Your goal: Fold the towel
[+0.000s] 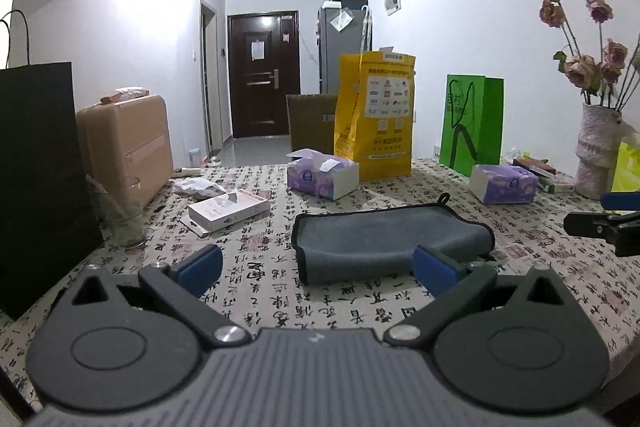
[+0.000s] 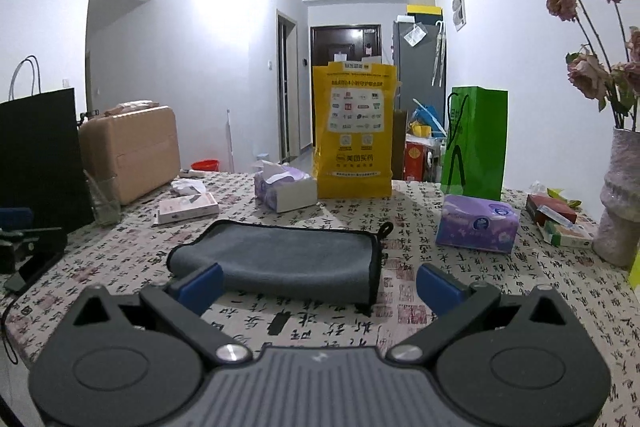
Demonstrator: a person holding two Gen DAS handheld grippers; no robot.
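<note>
A grey towel (image 1: 384, 239) with black trim lies folded in a thick oblong on the patterned tablecloth (image 1: 280, 299). It also shows in the right wrist view (image 2: 288, 259). My left gripper (image 1: 318, 269) is open and empty, its blue pads just short of the towel's near edge. My right gripper (image 2: 318, 285) is open and empty, just in front of the towel's near right corner. The right gripper also shows at the right edge of the left wrist view (image 1: 608, 223), and the left gripper at the left edge of the right wrist view (image 2: 28, 243).
Behind the towel stand two purple tissue boxes (image 1: 320, 173) (image 1: 502, 183), a yellow bag (image 1: 374, 115) and a green bag (image 1: 472, 123). A white box (image 1: 228, 211), a glass (image 1: 124, 215) and a black bag (image 1: 36, 179) are on the left. A vase of dried roses (image 1: 596, 151) stands on the right.
</note>
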